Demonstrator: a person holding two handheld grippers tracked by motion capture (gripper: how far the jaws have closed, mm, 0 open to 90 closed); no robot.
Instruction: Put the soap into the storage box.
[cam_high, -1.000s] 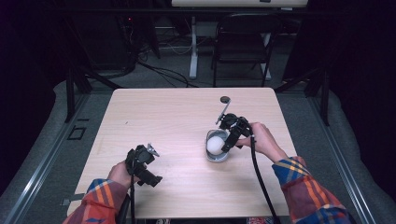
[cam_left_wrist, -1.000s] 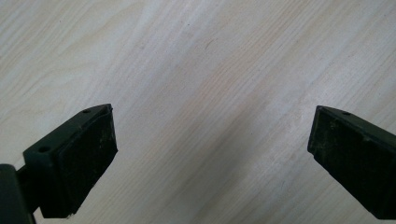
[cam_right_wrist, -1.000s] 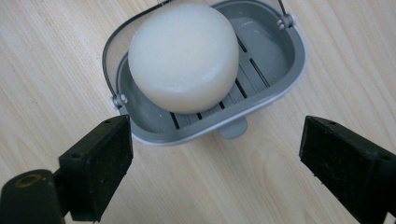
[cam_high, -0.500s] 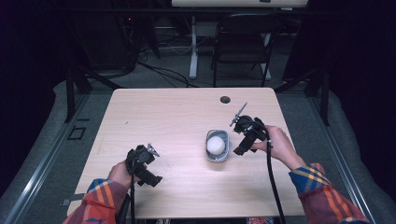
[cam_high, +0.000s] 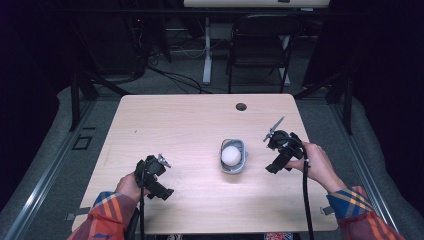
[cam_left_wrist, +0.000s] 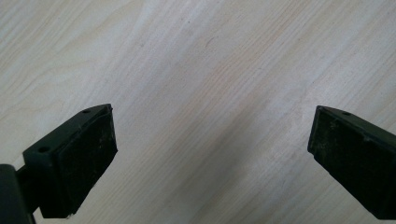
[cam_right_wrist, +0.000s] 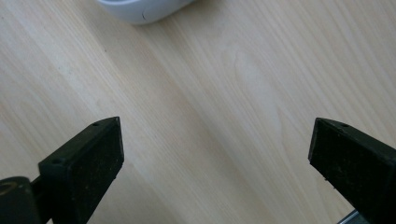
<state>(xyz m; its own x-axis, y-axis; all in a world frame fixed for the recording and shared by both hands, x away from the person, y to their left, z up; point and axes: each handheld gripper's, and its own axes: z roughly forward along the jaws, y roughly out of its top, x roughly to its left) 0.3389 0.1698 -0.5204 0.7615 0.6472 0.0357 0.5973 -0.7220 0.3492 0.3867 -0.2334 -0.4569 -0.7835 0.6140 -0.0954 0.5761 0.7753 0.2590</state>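
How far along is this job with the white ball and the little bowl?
Done, by the look of it: the white ball sits in the grey bowl. Nothing is in hand: the right tool is beside the bowl with jaws wide apart, and the left tool is open over bare table. Nothing obvious seems left.

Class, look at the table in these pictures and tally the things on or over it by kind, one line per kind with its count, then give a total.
Grey containers: 1, the grey container near the table's middle.
White round things: 1, the white ball-like thing inside it.
Grippers: 2, the left gripper and the right gripper, both with jaws apart and empty.
Total: 4
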